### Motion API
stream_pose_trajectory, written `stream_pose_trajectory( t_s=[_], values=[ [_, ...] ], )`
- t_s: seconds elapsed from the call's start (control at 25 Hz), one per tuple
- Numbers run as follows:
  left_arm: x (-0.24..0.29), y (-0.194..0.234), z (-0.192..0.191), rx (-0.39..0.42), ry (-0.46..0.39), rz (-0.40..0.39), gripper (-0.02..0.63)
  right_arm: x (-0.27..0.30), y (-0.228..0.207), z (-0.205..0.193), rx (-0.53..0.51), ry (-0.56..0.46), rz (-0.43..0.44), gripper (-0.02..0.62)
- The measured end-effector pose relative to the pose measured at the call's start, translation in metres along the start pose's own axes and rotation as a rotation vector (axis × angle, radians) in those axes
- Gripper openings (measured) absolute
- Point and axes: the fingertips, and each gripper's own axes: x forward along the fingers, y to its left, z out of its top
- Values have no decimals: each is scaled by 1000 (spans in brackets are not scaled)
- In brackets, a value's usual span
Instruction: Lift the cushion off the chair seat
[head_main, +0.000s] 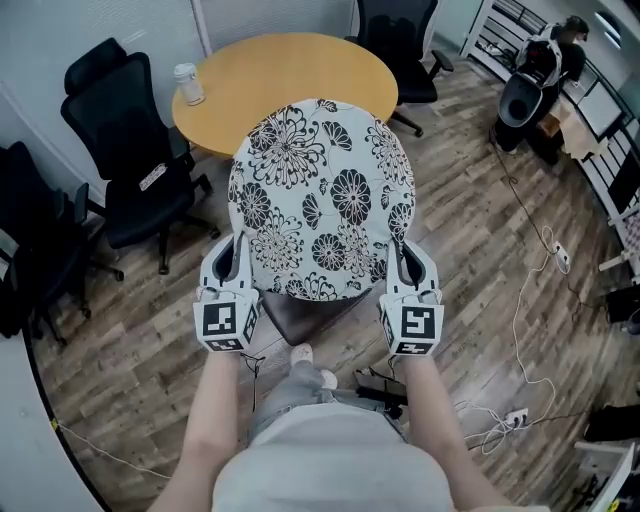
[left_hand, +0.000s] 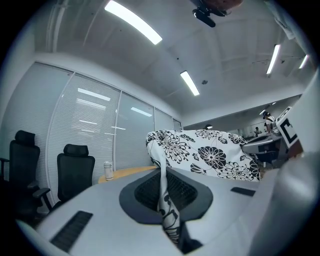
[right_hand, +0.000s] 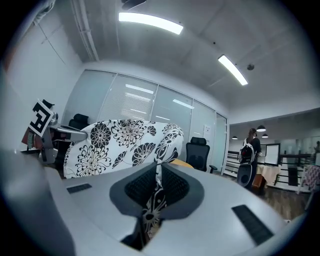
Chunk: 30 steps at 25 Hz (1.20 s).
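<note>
Cushion (head_main: 320, 200) hangs in front of you, floral face up toward the head camera, held at its near edge. Your left tool (head_main: 235, 265) is clamped on the fabric at the left rim and your right tool (head_main: 403, 263) on the right rim. The dark seat (head_main: 305, 312) shows under that near edge. Round worktop (head_main: 270, 80) with a cup (head_main: 188, 84) sits beyond, black chairs (head_main: 135, 170) to the left.

Head view steeply down from overhead — each gripper view low, close, tilted upward — cushion (head_main: 320, 200) common to all.
</note>
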Motion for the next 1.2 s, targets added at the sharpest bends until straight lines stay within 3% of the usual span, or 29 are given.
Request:
stream_pose_trajectory(
  t_s=[0.32, 0.68, 0.88, 1.2],
  values=[
    [-9, -13, 12, 15, -73, -11, 15, -9, 14, 25, -61, -79, 18, 40],
    [-19, -33, 45, 49, -182, -9, 15, -23, 20, 55, -32, -184, 14, 40],
    [-2, -29, 62, 55, -185, -19, 15, -5, 20, 67, -20, -178, 24, 40],
    [-8, -41, 54, 66, -182, -27, 15, -16, 24, 56, -30, -164, 26, 40]
  ],
)
